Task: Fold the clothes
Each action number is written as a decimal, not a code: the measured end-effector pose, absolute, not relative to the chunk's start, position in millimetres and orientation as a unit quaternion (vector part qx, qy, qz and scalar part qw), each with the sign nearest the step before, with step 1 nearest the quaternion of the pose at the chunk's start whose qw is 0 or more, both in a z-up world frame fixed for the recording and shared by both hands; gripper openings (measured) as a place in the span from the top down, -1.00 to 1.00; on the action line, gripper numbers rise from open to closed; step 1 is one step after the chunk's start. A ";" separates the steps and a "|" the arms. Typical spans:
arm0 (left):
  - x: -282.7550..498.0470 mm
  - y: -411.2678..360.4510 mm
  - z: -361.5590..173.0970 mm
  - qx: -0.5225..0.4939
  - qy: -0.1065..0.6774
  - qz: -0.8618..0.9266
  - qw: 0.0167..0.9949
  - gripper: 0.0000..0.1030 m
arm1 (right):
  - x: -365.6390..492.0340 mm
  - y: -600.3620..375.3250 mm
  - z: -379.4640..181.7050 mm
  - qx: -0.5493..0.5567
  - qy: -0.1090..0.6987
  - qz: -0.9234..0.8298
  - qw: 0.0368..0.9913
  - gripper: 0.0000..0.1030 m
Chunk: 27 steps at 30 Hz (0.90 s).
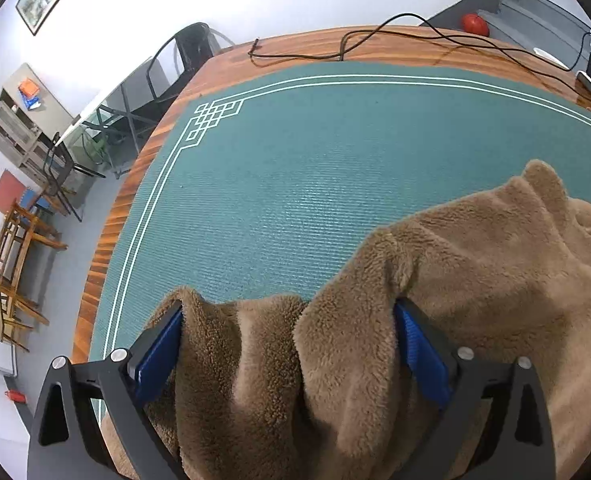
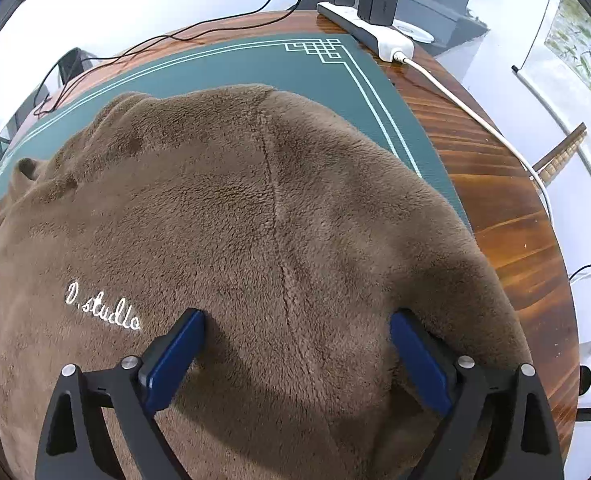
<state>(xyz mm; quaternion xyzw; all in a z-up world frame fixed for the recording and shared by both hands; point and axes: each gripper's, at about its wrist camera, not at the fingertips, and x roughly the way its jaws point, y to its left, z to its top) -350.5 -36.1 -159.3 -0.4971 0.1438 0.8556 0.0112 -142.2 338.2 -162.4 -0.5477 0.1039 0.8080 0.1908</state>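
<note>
A brown fleece garment (image 1: 475, 260) lies on the green mat (image 1: 295, 160), filling the lower right of the left wrist view. A bunched fold of it rises between the blue fingers (image 1: 163, 352) of my left gripper (image 1: 287, 308), whose jaws stand wide apart around the folds. In the right wrist view the garment (image 2: 255, 200) spreads broad and mostly flat, with white "D.studio" lettering (image 2: 103, 308) and a seam down the middle. My right gripper (image 2: 297, 314) is open, its fingertips pressed into the fleece on either side of the seam.
The mat (image 2: 223, 64) covers a wooden table (image 2: 495, 200). A black cable (image 1: 375, 32) runs along the far edge, beside a red ball (image 1: 475, 24). A white power strip (image 2: 367, 32) with black adapters sits at the far right corner. Chairs and shelves (image 1: 23, 128) stand off to the left.
</note>
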 end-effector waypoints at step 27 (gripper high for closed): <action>-371.9 62.8 -171.6 -0.507 0.164 0.833 0.150 -0.92 | -142.1 317.1 -163.9 -0.539 0.089 0.821 0.168 -0.85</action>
